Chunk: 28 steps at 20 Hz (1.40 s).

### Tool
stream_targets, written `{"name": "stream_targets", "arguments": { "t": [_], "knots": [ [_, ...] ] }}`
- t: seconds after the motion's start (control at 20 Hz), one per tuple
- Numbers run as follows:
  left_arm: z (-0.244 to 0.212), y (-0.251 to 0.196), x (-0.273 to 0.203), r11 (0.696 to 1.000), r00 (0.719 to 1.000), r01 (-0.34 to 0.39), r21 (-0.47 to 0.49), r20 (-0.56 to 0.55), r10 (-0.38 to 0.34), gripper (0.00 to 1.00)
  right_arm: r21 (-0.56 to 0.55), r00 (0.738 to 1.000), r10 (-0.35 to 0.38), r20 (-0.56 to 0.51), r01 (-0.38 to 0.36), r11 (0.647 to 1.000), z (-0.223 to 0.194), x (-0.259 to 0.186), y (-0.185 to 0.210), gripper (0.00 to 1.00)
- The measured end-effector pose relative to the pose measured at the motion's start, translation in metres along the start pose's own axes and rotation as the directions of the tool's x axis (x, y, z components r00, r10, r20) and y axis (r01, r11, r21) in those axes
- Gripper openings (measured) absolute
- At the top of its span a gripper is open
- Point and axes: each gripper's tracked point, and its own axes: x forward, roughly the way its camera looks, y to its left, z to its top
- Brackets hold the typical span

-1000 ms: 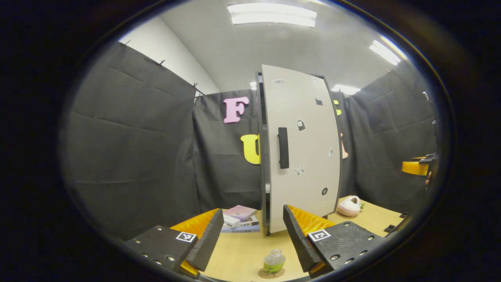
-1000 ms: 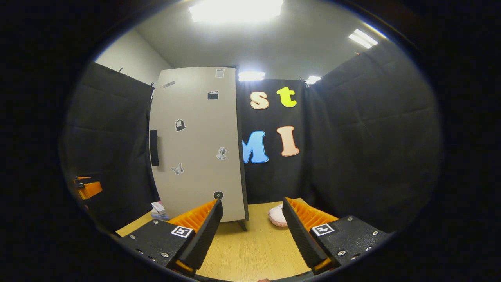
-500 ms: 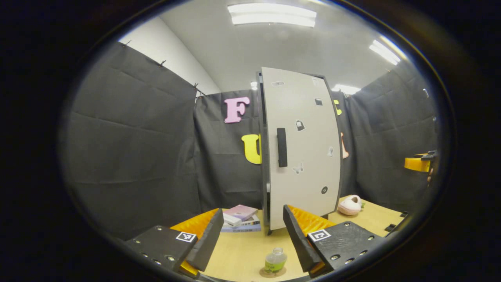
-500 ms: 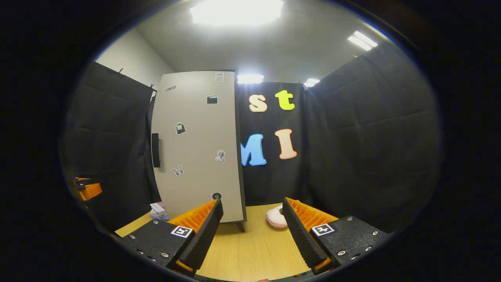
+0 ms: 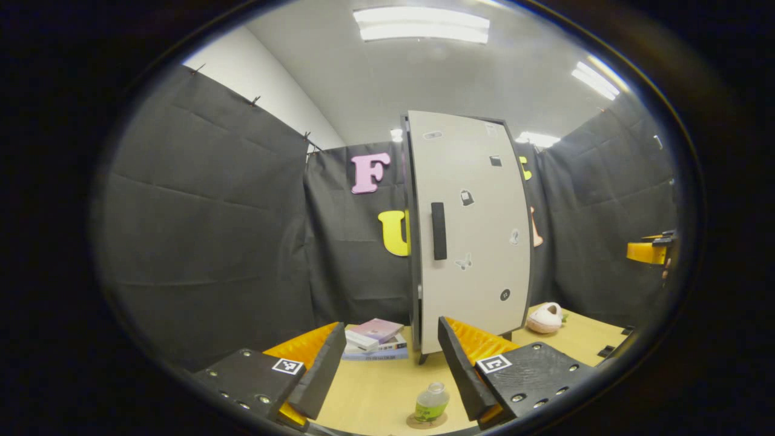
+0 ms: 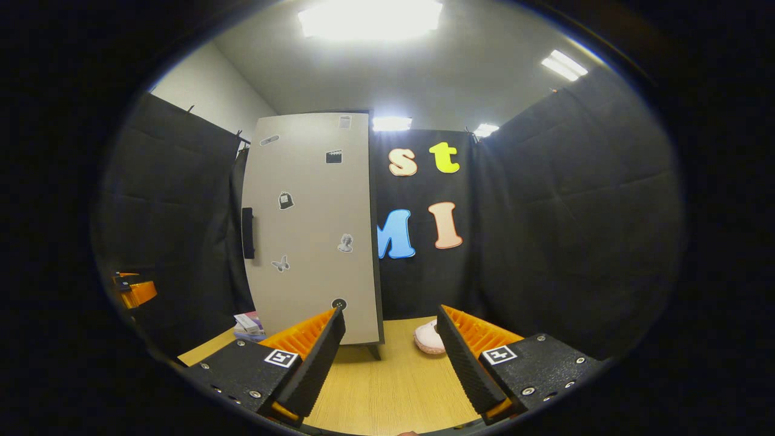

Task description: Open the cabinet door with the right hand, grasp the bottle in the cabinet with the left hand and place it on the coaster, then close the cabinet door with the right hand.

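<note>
Bottle stands on coaster at 6 o'clock w/ the left tool wide above it, holding nothing. Cabinet door looks shut or nearly; can't tell if latched, so it could swing back out. Right tool also wide, empty, level over tabletop, pointed past door's right edge, handle at 10 o'clock. Sweeping left risks clipping the bottle.

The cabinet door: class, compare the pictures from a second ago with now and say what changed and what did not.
The cabinet door has swung from slightly ajar to shut against the cabinet. Nothing was grasped or released. The bottle stays upright on the coaster; the left gripper and right gripper remain open, clear of everything.
</note>
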Motion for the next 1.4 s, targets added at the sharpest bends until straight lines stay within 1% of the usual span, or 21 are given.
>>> {"name": "stream_targets", "arguments": {
  "t": [0.05,0.1,0.25,0.3,0.35,0.4,0.45,0.65,0.7,0.75,0.8,1.0,1.05,1.15,1.2,1.4],
  "knots": [
    [0.0,0.0,0.0,1.0,1.0,0.0,0.0,-0.001,0.0,0.91,-0.001,1.0,-0.001,0.0,0.001,1.0,0.0,0.0,0.0,0.94],
    [-0.002,0.0,0.001,1.0,1.0,-0.001,0.0,-0.002,0.001,0.88,-0.001,1.0,-0.001,0.001,0.001,1.0,0.0,0.0,0.0,0.94],
    [-0.002,0.002,0.001,1.0,1.0,-0.004,-0.009,-0.002,0.004,0.88,-0.009,1.0,-0.003,-0.005,0.003,1.0,-0.002,0.002,0.001,0.94],
    [-0.005,0.004,0.002,1.0,1.0,-0.004,-0.012,-0.005,0.004,0.91,-0.01,1.0,-0.002,-0.005,0.002,1.0,-0.002,0.001,0.001,0.94],
    [-0.005,0.004,0.003,1.0,1.0,-0.004,-0.014,-0.007,0.004,0.88,-0.011,1.0,-0.002,-0.005,0.002,1.0,-0.002,0.001,0.001,0.94],
    [-0.006,0.005,0.003,1.0,1.0,-0.004,-0.012,-0.009,0.004,0.91,-0.012,1.0,-0.002,-0.003,0.002,1.0,-0.001,0.001,0.001,0.94],
    [-0.006,0.005,0.005,1.0,1.0,-0.005,-0.008,-0.01,0.005,0.87,-0.013,1.0,-0.002,-0.003,0.002,1.0,-0.001,0.002,0.001,0.94],
    [-0.01,0.0,0.005,1.0,1.0,-0.005,0.004,-0.005,0.005,0.88,-0.007,1.0,-0.005,0.0,0.005,1.0,0.0,0.003,-0.001,0.94],
    [-0.011,-0.001,0.005,1.0,1.0,-0.004,0.005,-0.004,0.004,0.91,-0.007,1.0,-0.006,0.0,0.006,1.0,0.0,0.003,-0.001,0.94],
    [-0.01,-0.002,0.005,1.0,1.0,-0.003,0.008,-0.003,0.003,0.91,-0.008,1.0,-0.006,0.0,0.006,1.0,0.0,0.003,-0.002,0.94],
    [-0.012,-0.004,0.006,1.0,1.0,-0.001,0.011,-0.002,0.001,0.88,-0.01,1.0,-0.007,-0.002,0.007,1.0,0.0,0.003,-0.003,0.94],
    [-0.011,-0.01,0.007,1.0,1.0,0.005,0.023,0.004,-0.005,0.87,-0.016,1.0,-0.002,-0.005,0.002,1.0,-0.002,0.002,-0.002,0.94],
    [-0.011,-0.011,0.007,1.0,1.0,0.006,0.023,0.006,-0.006,0.91,-0.016,1.0,-0.002,-0.005,0.002,1.0,-0.001,0.002,-0.003,0.94],
    [-0.011,-0.011,0.007,1.0,1.0,0.007,0.019,0.007,-0.007,0.91,-0.018,1.0,-0.004,-0.002,0.003,1.0,0.0,0.003,-0.004,0.94],
    [-0.01,-0.011,0.007,1.0,1.0,0.006,0.017,0.007,-0.006,0.87,-0.017,1.0,-0.003,-0.001,0.003,1.0,0.001,0.002,-0.004,0.94],
    [-0.007,-0.008,0.007,1.0,1.0,0.004,0.012,0.011,-0.004,0.87,-0.019,1.0,-0.007,0.004,0.007,1.0,0.002,0.003,-0.005,0.94]
  ]
}}
